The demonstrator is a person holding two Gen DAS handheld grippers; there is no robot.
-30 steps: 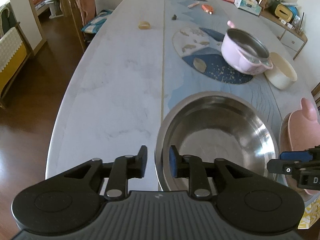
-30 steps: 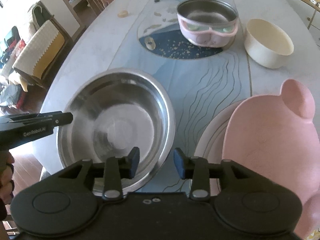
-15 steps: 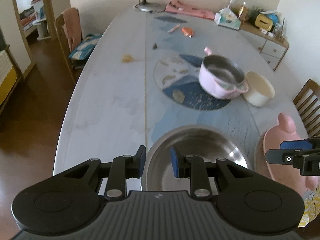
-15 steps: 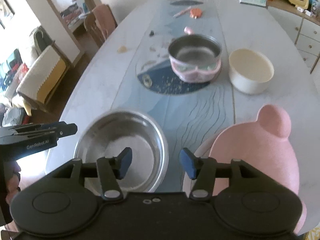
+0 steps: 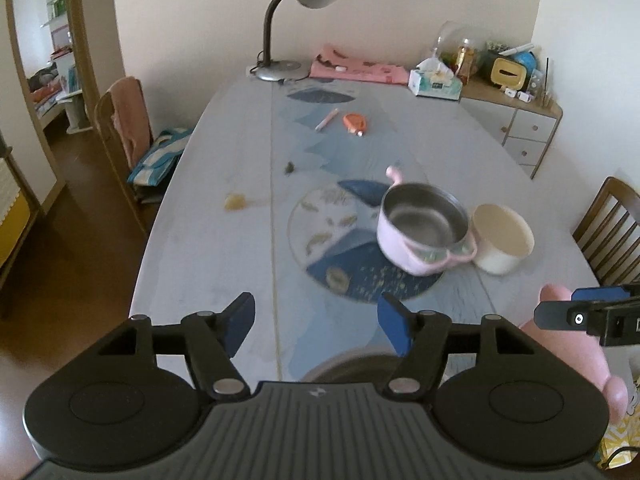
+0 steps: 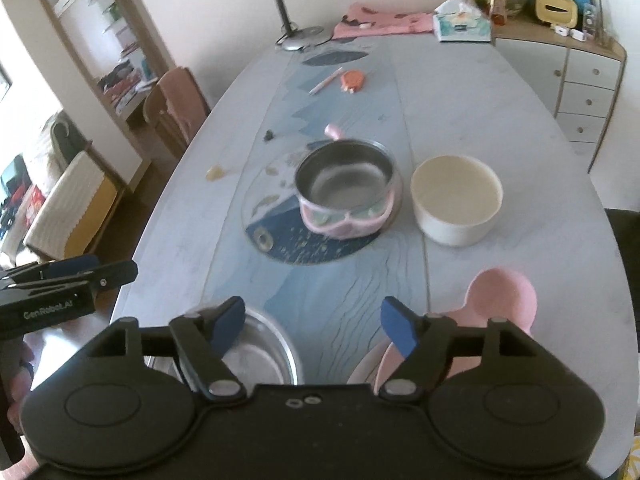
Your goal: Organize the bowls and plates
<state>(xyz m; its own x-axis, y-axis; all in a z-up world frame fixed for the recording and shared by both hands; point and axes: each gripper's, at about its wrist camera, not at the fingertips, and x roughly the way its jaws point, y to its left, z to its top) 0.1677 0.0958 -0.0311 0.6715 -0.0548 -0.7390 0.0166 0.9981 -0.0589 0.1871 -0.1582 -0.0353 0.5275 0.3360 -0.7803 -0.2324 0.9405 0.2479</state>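
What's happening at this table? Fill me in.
A person holds a two-finger gripper in each hand above a long table, sorting dishes. Both the left gripper and right gripper are open and hold nothing. Nearest them sit a steel bowl and a pink plate. Farther out, a pink pot rests on a round mat, with a cream bowl beside it.

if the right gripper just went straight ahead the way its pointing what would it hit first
Probably the pink pot. The right gripper is open and holds nothing, with bare table ahead of it, then the pot roughly in line. It is raised, so depth is unclear.
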